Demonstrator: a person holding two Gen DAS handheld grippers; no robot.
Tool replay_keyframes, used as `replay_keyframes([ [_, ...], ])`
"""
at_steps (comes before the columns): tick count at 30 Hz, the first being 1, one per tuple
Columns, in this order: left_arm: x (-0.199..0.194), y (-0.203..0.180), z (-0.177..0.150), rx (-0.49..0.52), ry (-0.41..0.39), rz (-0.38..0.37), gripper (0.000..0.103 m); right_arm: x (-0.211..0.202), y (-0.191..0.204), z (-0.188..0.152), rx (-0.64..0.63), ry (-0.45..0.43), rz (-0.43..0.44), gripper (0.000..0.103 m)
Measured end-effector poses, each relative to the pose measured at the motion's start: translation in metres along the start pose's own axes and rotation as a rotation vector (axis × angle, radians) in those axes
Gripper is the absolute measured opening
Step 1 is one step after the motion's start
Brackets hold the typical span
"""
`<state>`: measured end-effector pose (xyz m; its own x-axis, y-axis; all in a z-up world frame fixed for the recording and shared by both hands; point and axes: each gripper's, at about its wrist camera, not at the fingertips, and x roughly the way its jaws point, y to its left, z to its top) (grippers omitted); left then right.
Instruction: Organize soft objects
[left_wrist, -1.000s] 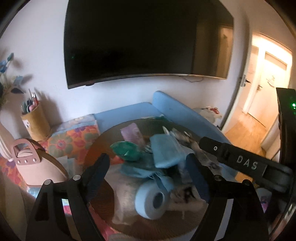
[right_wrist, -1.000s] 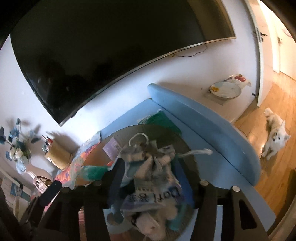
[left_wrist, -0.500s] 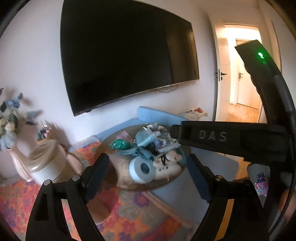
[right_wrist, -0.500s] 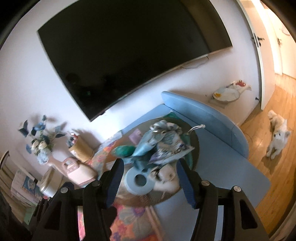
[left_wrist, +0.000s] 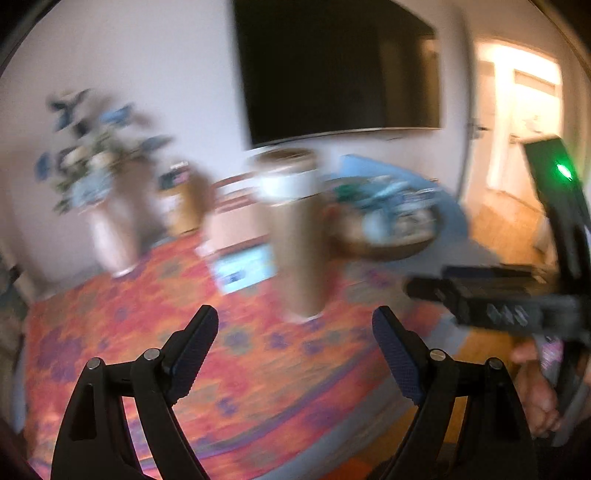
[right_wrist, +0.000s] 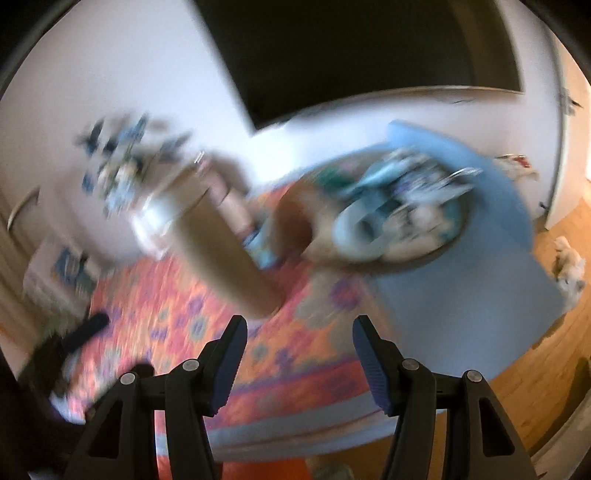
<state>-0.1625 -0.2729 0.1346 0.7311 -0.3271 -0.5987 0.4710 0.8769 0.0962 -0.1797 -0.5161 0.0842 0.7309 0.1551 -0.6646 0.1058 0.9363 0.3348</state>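
**Desk:** Hovering over the floral cloth (left_wrist: 155, 343), is the left claw (left_wrist: 295, 343) carrying anything?

**Photographer:** No. Its jaws stand wide apart and released, nothing between them, only the orange and pink cloth of the bench below. At the frame's right edge a hand (left_wrist: 535, 391) grips the other tool's handle.

**Desk:** What sits ahead, left to right?

**Photographer:** A vase of blue flowers (left_wrist: 99, 162) at left, then a tall tan cylinder (left_wrist: 295, 236) standing upright, its long axis vertical, and at far right a round tray (left_wrist: 391, 251) heaped with soft objects (left_wrist: 395, 210), including a pale blue roll. Everything is blurred.

**Desk:** Why the heap on the tray?

**Photographer:** My reading is that it is the unsorted pile, gathered in one place for picking.

**Desk:** And the right claw (right_wrist: 299, 354)?

**Photographer:** Also released, jaws narrower, empty. From its view the cylinder (right_wrist: 221, 251) leans left, which I put down to the lens. The pile (right_wrist: 399, 206) lies flat, well apart, up and right; the roll's hole (right_wrist: 365, 225) appears to face the camera.
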Motion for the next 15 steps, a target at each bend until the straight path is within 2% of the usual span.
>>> replay_keyframes([
  [6, 0.000, 0.086, -0.026, -0.084, 0.065, 0.184, 0.085, 0.050, 0.087, -0.035, -0.227, 0.119, 0.031, 0.058],
  [11, -0.005, 0.159, -0.038, -0.235, 0.098, 0.254, 0.085, 0.087, 0.165, -0.042, -0.360, 0.165, 0.111, 0.058],
  [15, -0.013, 0.207, -0.038, -0.324, 0.076, 0.299, 0.085, 0.108, 0.227, -0.034, -0.454, 0.145, 0.152, 0.058],
])
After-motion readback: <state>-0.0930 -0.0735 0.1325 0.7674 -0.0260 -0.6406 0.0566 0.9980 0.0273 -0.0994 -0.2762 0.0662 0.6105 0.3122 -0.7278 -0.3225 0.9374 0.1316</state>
